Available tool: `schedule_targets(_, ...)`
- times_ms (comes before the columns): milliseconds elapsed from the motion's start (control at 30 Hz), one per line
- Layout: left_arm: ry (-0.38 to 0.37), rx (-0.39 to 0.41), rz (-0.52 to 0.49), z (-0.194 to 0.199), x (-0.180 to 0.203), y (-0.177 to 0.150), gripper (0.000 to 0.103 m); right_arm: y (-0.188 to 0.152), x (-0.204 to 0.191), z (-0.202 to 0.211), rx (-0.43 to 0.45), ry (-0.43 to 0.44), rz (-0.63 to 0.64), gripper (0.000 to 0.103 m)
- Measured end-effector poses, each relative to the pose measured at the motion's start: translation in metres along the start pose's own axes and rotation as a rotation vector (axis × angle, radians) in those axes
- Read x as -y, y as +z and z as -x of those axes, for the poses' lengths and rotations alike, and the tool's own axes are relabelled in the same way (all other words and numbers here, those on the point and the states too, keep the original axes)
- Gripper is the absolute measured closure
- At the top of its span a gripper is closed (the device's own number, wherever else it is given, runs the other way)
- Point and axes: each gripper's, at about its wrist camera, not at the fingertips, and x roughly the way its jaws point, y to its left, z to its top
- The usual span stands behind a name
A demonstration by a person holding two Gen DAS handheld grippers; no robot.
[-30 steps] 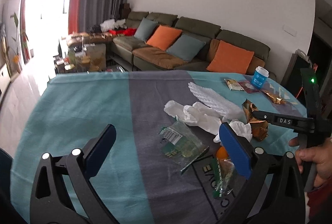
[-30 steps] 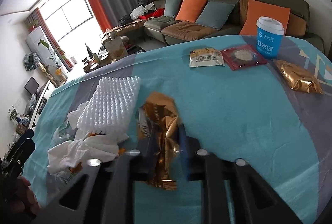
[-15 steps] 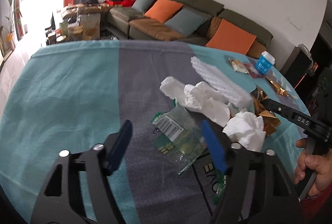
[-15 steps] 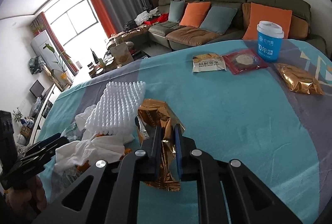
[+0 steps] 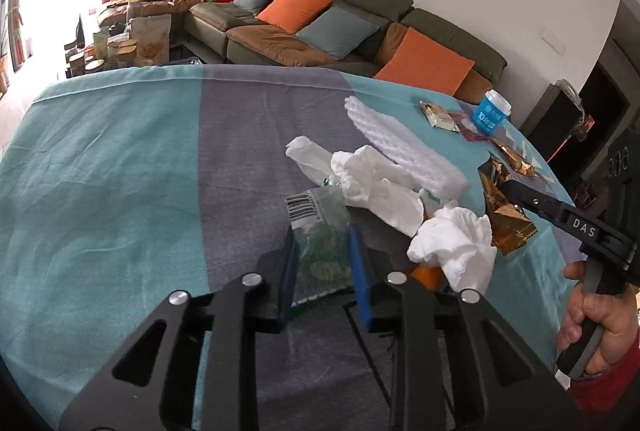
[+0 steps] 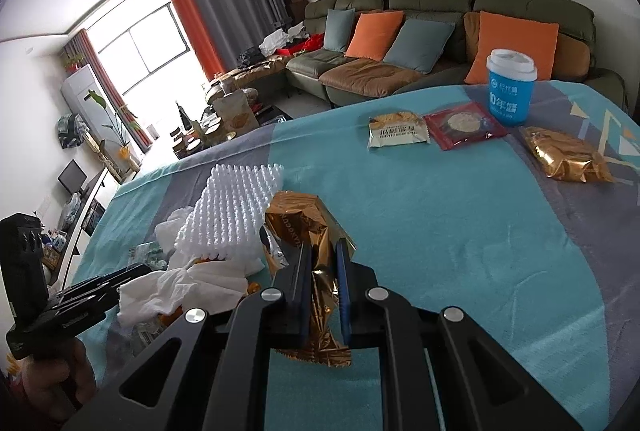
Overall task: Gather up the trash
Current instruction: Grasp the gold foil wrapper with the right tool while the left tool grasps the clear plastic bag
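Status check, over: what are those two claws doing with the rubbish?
Left gripper closing around clear plastic wrapper. Right gripper clamped on gold foil wrapper. Crumpled tissues crowd alongside.

Left wrist view looks along its own fingers, angled down, close over the tablecloth [image 5: 120, 159], facing the sofa [image 5: 360, 11]. Right wrist view is set likewise, close above the same cloth. Both share the crumpled tissue [image 5: 456, 243], white foam sheet [image 6: 236, 207] and blue cup [image 6: 510, 87].
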Motion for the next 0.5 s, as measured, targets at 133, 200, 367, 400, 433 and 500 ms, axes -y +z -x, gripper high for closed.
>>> schedule_targets(133, 0.007, 0.029, -0.013, 0.01, 0.001, -0.002, 0.086, 0.0, -0.001, 0.01, 0.023, -0.001, 0.001, 0.093)
schedule_targets(200, 0.012, 0.043, -0.016, 0.017, 0.001, -0.003, 0.086, 0.001, -0.002, 0.014, 0.032, 0.0, 0.001, 0.093)
schedule_targets(367, 0.017, 0.083, -0.015, 0.043, -0.002, -0.009, 0.087, 0.001, -0.009, 0.03, 0.068, 0.01, 0.013, 0.093)
schedule_targets(400, 0.022, 0.093, -0.016, 0.049, -0.002, -0.01, 0.087, 0.001, -0.011, 0.033, 0.072, 0.014, 0.017, 0.093)
schedule_targets(433, 0.028, 0.109, -0.017, 0.057, -0.003, -0.012, 0.087, 0.001, -0.014, 0.038, 0.083, 0.025, 0.02, 0.093)
schedule_targets(500, 0.04, 0.133, -0.021, 0.071, -0.003, -0.015, 0.087, 0.001, -0.02, 0.047, 0.098, 0.037, 0.027, 0.093)
